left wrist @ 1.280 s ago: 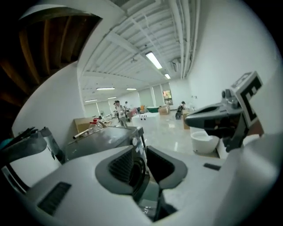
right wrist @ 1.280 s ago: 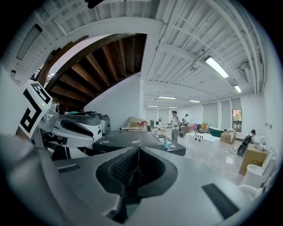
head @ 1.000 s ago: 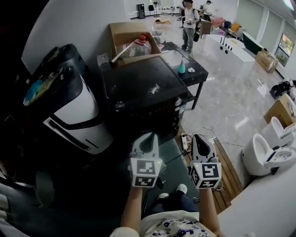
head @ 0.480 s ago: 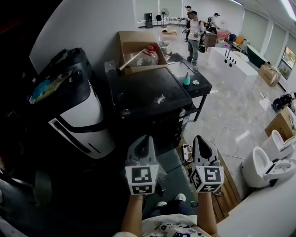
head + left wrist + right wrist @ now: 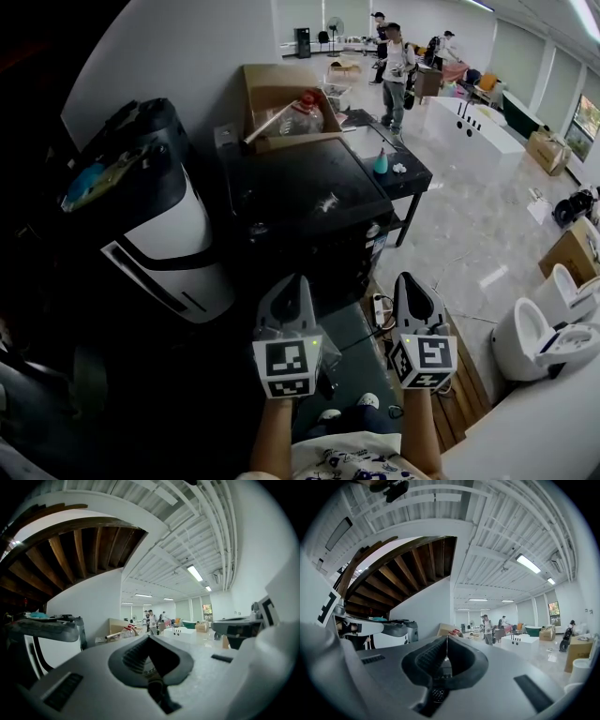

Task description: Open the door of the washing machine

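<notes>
The black washing machine [image 5: 300, 202] stands in the middle of the head view, its flat top facing me and its dark front panel [image 5: 352, 248] in shadow. I cannot make out its door. My left gripper [image 5: 298, 281] hovers just in front of the machine, shut and holding nothing. My right gripper [image 5: 410, 279] is level with it to the right, also shut and empty. In the left gripper view the left gripper [image 5: 149, 637] has its jaws pressed together. In the right gripper view the right gripper [image 5: 446, 638] has its jaws met in a thin line.
A white and black appliance [image 5: 159, 234] stands left of the machine. Behind are a cardboard box [image 5: 281, 94] and a small black table [image 5: 394, 169] with a blue bottle [image 5: 380, 161]. A power strip [image 5: 380, 305], a wooden pallet [image 5: 464, 356] and white toilets [image 5: 539, 328] are at right. People [image 5: 394, 56] stand far back.
Both grippers have risen a little in front of the machine, still shut. The head view has tilted slightly, so the machine sits lower in the picture.
</notes>
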The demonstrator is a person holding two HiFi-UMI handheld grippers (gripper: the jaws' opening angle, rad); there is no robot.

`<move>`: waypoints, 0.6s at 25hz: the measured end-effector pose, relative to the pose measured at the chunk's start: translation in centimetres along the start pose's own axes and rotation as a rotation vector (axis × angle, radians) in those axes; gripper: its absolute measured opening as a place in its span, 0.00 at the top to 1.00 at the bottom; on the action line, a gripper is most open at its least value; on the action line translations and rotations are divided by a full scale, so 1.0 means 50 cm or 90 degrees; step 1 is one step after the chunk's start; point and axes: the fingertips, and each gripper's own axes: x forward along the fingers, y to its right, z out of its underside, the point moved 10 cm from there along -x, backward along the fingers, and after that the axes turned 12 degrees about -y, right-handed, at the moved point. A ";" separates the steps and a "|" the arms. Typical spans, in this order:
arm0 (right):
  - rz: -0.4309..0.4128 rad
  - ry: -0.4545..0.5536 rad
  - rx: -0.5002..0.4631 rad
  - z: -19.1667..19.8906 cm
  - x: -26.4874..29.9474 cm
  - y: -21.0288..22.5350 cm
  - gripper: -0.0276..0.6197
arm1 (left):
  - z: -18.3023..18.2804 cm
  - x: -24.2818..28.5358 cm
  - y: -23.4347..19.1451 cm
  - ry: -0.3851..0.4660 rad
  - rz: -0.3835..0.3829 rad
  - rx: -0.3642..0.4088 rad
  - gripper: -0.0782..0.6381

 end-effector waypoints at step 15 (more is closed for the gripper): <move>-0.003 -0.006 0.003 0.002 0.003 0.005 0.93 | -0.002 -0.003 0.003 -0.002 -0.005 0.001 0.89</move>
